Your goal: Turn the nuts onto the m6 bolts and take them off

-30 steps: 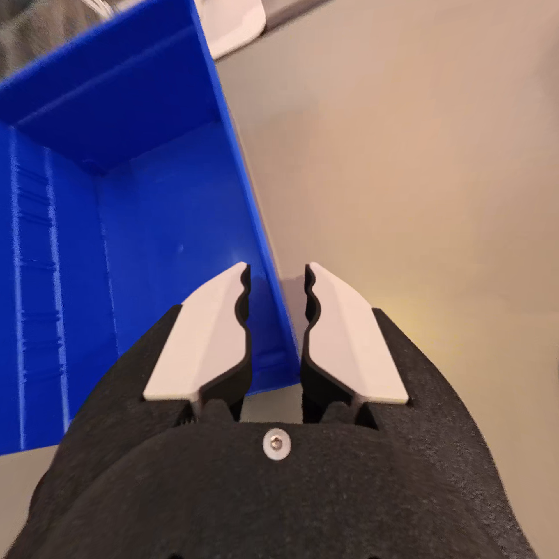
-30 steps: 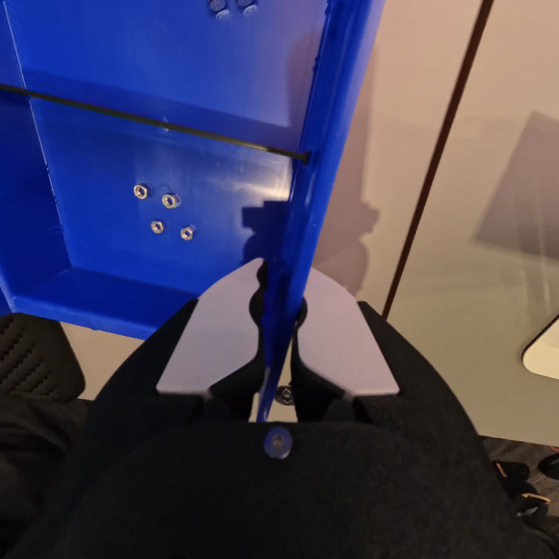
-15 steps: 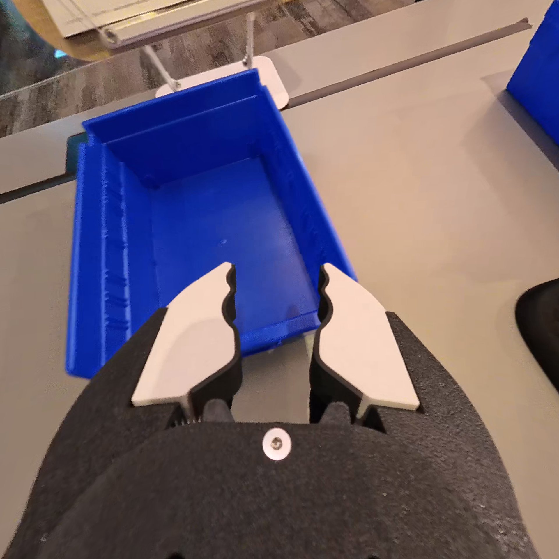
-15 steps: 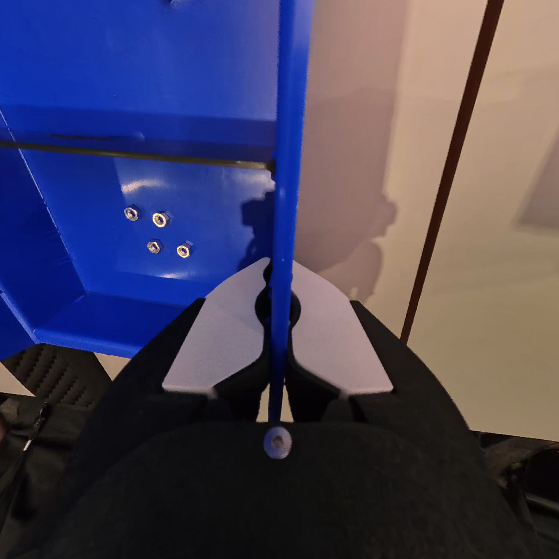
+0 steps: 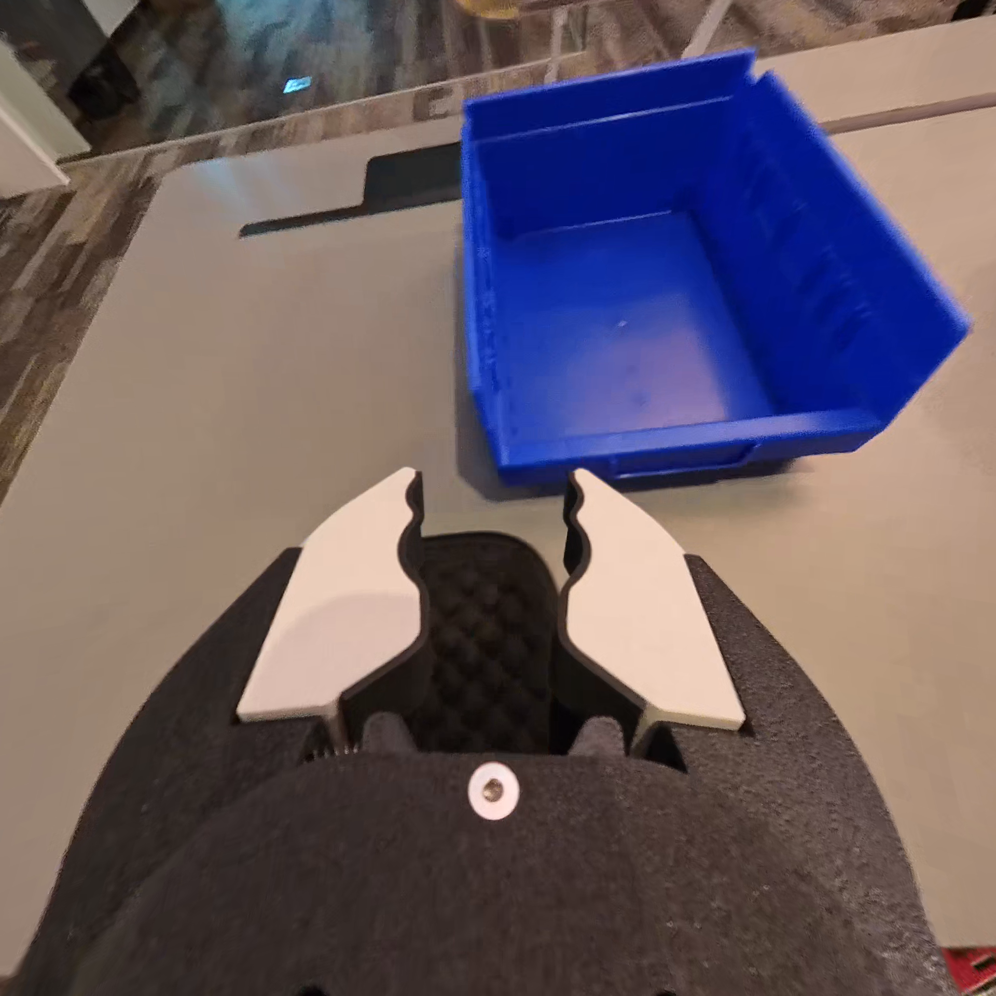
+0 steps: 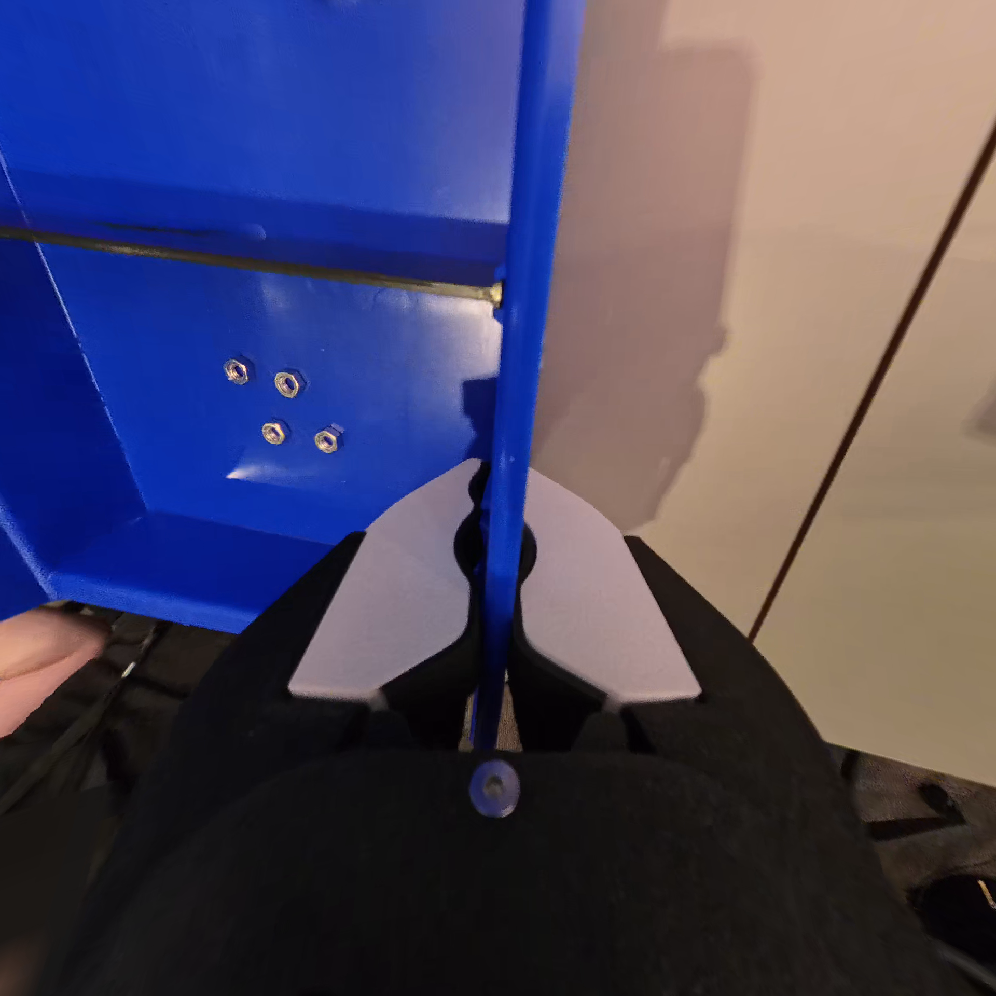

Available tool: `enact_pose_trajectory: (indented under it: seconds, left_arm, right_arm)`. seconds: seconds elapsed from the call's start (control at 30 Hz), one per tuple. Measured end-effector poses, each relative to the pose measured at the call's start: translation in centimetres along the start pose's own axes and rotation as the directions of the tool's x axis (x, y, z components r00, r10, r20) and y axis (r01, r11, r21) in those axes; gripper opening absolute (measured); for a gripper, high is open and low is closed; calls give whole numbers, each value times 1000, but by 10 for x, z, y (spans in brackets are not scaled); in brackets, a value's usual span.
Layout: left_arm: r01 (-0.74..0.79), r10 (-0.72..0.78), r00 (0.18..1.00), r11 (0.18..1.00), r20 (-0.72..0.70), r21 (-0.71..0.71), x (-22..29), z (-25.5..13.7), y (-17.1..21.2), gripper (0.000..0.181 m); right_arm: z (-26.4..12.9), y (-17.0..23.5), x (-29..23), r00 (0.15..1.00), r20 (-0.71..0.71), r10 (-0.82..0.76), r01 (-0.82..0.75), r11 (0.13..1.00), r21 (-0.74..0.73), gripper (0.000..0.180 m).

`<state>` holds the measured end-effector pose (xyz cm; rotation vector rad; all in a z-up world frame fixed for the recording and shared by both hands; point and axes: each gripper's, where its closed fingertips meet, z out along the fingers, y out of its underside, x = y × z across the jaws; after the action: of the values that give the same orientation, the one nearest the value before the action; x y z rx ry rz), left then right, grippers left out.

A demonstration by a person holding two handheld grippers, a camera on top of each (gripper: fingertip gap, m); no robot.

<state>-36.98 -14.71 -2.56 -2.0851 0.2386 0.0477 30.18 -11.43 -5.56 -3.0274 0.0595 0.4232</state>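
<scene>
Several small silver nuts (image 6: 285, 405) lie on the floor of a blue bin's near compartment. My right gripper (image 6: 500, 474) is shut on that bin's right side wall (image 6: 531, 269). A black divider (image 6: 258, 261) crosses this bin; no bolts show in this view. My left gripper (image 5: 491, 482) is open and empty, just above the grey table, short of the front wall of a second, empty blue bin (image 5: 673, 334).
A black padded object (image 5: 485, 636) lies under my left gripper. A dark seam (image 6: 873, 377) runs across the table right of the held bin. A person's hand (image 6: 37, 663) shows at the lower left in the right wrist view. A dark slot (image 5: 372, 199) lies left of the empty bin. My hands' fingertips stand some 70 cm from each other.
My left gripper has pulled back and left from the empty bin's wall and opened wider; the bin now sits ahead to the right. My right gripper keeps its hold on the bin wall.
</scene>
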Motion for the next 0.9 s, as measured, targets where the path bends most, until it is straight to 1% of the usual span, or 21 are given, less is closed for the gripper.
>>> enact_pose_trajectory:
  seconds: [0.1, 0.23, 0.3, 0.4, 0.53, 0.7, 0.77, 0.9]
  left_arm:
    - [51, -51, 998, 999, 34, -18, -25, -8, 17, 50]
    - [103, -100, 994, 994, 53, -45, -47, -14, 35, 50]
    - [110, -105, 992, 992, 68, -66, -56, -18, 44, 50]
    - [129, -122, 989, 988, 84, -80, -69, -22, 54, 50]
    - [153, -142, 983, 984, 113, -91, -87, -29, 68, 51]
    - [178, -155, 970, 977, 185, -114, -119, -42, 88, 50]
    - [197, -164, 958, 973, 234, -122, -139, -50, 96, 50]
    - [267, -235, 936, 959, 262, -95, -171, -67, 108, 50]
  right_arm:
    - [-22, -7, -45, 998, -14, -56, 55, 997, -47, 4]
    - [-43, -24, -122, 984, -57, -170, 163, 981, -107, 4]
    - [-48, -37, -165, 968, -68, -242, 234, 966, -114, 4]
    - [-43, -54, -241, 936, -30, -352, 346, 931, -120, 4]
    - [-20, -73, -349, 871, 38, -490, 490, 863, -122, 4]
    - [24, -90, -480, 761, 96, -641, 648, 751, -123, 4]
    - [43, -94, -527, 724, 121, -679, 690, 714, -122, 4]
    - [84, -99, -608, 672, 166, -722, 740, 661, -121, 4]
